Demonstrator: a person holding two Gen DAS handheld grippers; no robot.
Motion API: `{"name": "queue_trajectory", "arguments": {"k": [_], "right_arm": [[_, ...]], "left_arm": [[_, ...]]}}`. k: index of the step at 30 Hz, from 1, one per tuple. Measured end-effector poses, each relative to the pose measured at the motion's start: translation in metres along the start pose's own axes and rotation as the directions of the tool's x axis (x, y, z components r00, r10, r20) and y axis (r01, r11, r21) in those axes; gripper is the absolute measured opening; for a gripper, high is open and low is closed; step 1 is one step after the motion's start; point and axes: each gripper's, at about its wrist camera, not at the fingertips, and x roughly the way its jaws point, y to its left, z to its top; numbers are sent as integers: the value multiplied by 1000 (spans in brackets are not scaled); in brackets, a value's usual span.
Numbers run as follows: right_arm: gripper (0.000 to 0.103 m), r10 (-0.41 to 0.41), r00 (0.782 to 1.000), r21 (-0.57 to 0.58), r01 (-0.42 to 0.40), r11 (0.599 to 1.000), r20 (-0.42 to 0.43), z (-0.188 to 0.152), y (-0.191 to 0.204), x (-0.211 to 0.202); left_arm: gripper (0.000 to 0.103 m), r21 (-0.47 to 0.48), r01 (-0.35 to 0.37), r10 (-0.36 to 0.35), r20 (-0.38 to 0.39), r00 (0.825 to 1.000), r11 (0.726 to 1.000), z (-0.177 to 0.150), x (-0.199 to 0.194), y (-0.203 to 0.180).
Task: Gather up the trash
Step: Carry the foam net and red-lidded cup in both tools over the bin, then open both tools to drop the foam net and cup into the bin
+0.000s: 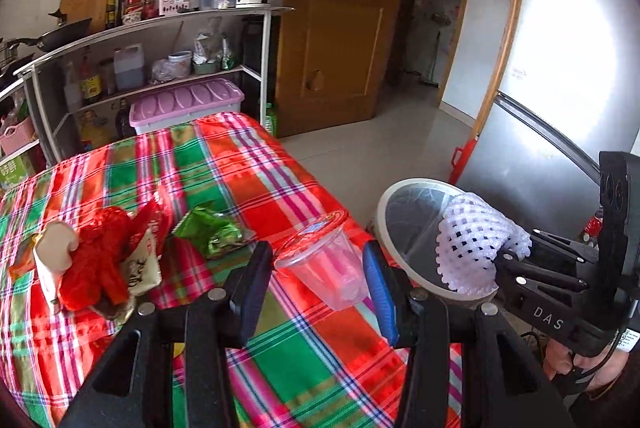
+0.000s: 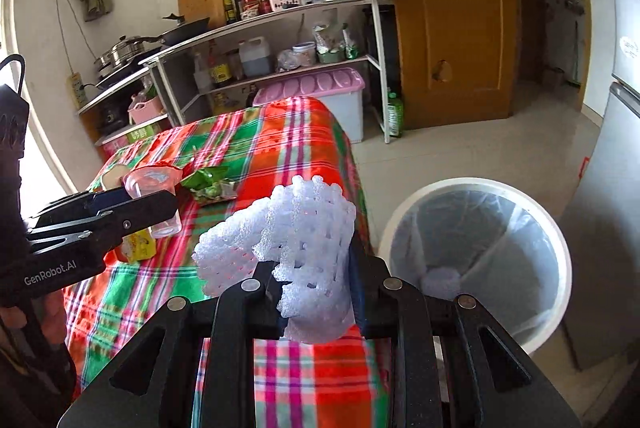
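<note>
White foam fruit netting (image 2: 296, 252) sits pinched in the right gripper (image 2: 316, 292), beside the round white lined bin (image 2: 476, 187) at lower right holding one pale scrap (image 2: 440, 282); the left gripper (image 1: 318, 280) clamps a clear plastic cup with a red rim (image 1: 324, 260).

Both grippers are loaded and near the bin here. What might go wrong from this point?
1. The clear plastic cup sits tilted between the left gripper pads above the checked tablecloth, not the bin; it may slip.
2. The right gripper pinches only part of the white foam net, so the springy net could snag on release.
</note>
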Motion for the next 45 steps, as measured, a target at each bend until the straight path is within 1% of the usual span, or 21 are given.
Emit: {"name": "queue_trajectory", "arguments": {"k": [4, 7, 9, 13, 16, 18, 20, 22, 24, 28, 31, 33, 36, 38, 39, 40, 41, 43, 45], "right_arm": [[25, -65, 998, 52, 64, 997, 11, 0, -34, -12], [25, -111, 994, 85, 110, 990, 17, -2, -59, -24], [25, -140, 990, 103, 138, 985, 18, -3, -72, -30], [25, -185, 983, 130, 182, 975, 11, -5, -98, -40], [25, -216, 976, 147, 214, 966, -1, -7, -115, -42], [25, -236, 972, 151, 236, 960, -19, -8, -124, -39], [25, -239, 970, 154, 243, 958, -41, -10, -133, -33], [25, -248, 967, 152, 255, 955, -64, -13, -141, -26], [25, -251, 963, 149, 263, 953, -94, -15, -147, -18], [26, -251, 958, 144, 271, 952, -140, -17, -154, -1], [26, -263, 949, 136, 287, 948, -173, -19, -157, 10], [27, -264, 946, 135, 291, 947, -186, -19, -159, 16], [32, -282, 934, 139, 316, 939, -220, -20, -165, 25], [41, -294, 923, 137, 334, 933, -248, -21, -169, 31], [44, -294, 922, 136, 335, 933, -253, -22, -170, 32], [50, -290, 922, 137, 332, 933, -257, -22, -171, 32], [53, -286, 921, 139, 330, 934, -266, -22, -172, 33], [54, -284, 919, 142, 330, 933, -273, -23, -174, 33], [55, -283, 919, 152, 332, 931, -275, -24, -177, 32]], "left_arm": [[49, 39, 54, -53, -29, 998, 998, 7, 18, -28], [49, 66, 86, -84, -37, 996, 994, 12, 29, -49], [49, 74, 121, -118, -48, 992, 990, 16, 36, -61], [49, 103, 152, -145, -72, 987, 983, 21, 52, -88], [49, 107, 191, -179, -111, 978, 976, 23, 67, -104], [49, 120, 196, -178, -143, 973, 973, 22, 78, -114], [49, 127, 190, -168, -165, 972, 973, 19, 90, -123], [49, 126, 201, -174, -192, 966, 971, 18, 101, -129], [49, 133, 192, -162, -213, 964, 972, 16, 112, -133], [49, 127, 184, -149, -246, 958, 975, 12, 126, -137], [49, 113, 174, -138, -274, 952, 978, 9, 135, -135], [49, 112, 167, -131, -275, 953, 980, 7, 137, -134], [49, 110, 149, -114, -280, 953, 983, 6, 140, -133], [49, 111, 147, -111, -284, 952, 983, 6, 142, -131], [49, 112, 145, -108, -286, 952, 983, 6, 143, -131], [50, 115, 145, -107, -287, 952, 983, 6, 144, -131], [50, 115, 144, -105, -291, 951, 983, 6, 145, -132], [51, 112, 146, -107, -296, 949, 983, 6, 146, -132], [64, 106, 147, -110, -295, 949, 983, 6, 147, -132]]}}
